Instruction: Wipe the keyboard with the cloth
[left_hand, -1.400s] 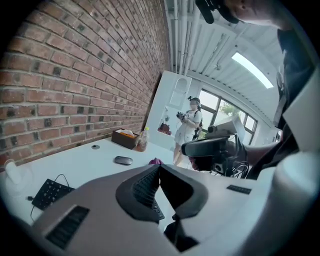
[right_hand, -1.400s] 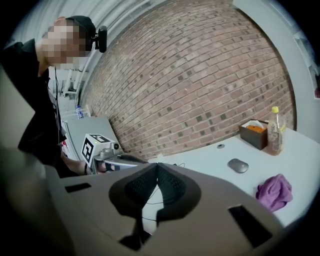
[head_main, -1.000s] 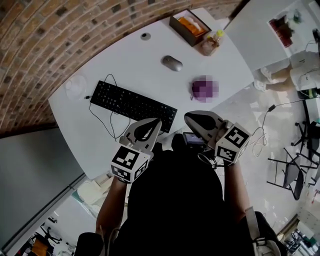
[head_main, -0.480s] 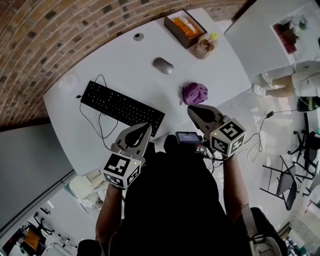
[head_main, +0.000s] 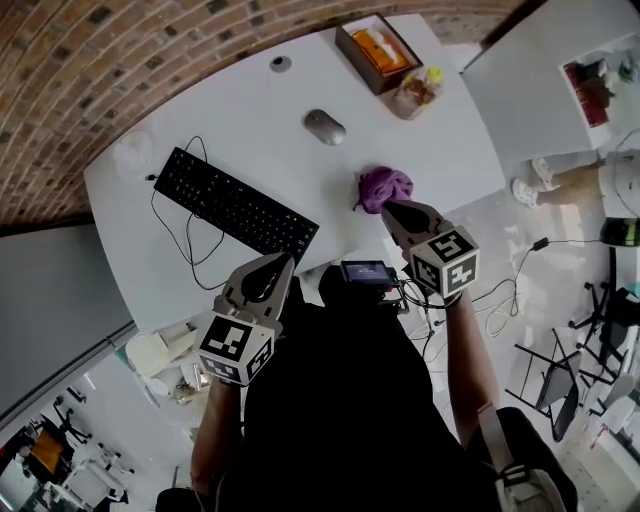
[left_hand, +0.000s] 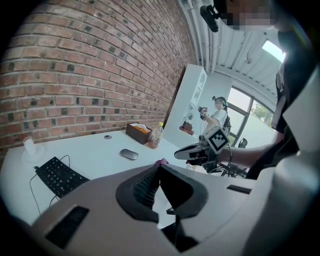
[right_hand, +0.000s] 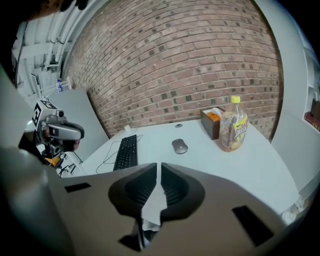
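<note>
The black keyboard (head_main: 235, 205) lies on the white table (head_main: 250, 110), its cable looping at the left end. A crumpled purple cloth (head_main: 385, 186) sits near the table's right front edge. My right gripper (head_main: 387, 208) is shut and empty, with its tips at the cloth's near side; I cannot tell if they touch. My left gripper (head_main: 284, 262) hovers shut at the front edge, just right of the keyboard's near end. In the left gripper view the left gripper (left_hand: 160, 166) hides most of the cloth (left_hand: 162, 161). The right gripper (right_hand: 159, 165) hides the cloth in the right gripper view, where the keyboard (right_hand: 127, 151) shows.
A grey mouse (head_main: 325, 127) lies behind the cloth. A brown box (head_main: 378, 52) and a drink bottle (head_main: 420, 88) stand at the far right corner. A small round puck (head_main: 281, 63) and a clear cup (head_main: 135, 150) sit near the brick wall. Another white table (head_main: 540, 70) stands to the right.
My right gripper has moved forward and down until its tips reach the purple cloth. The left gripper has drifted slightly and stays shut.
</note>
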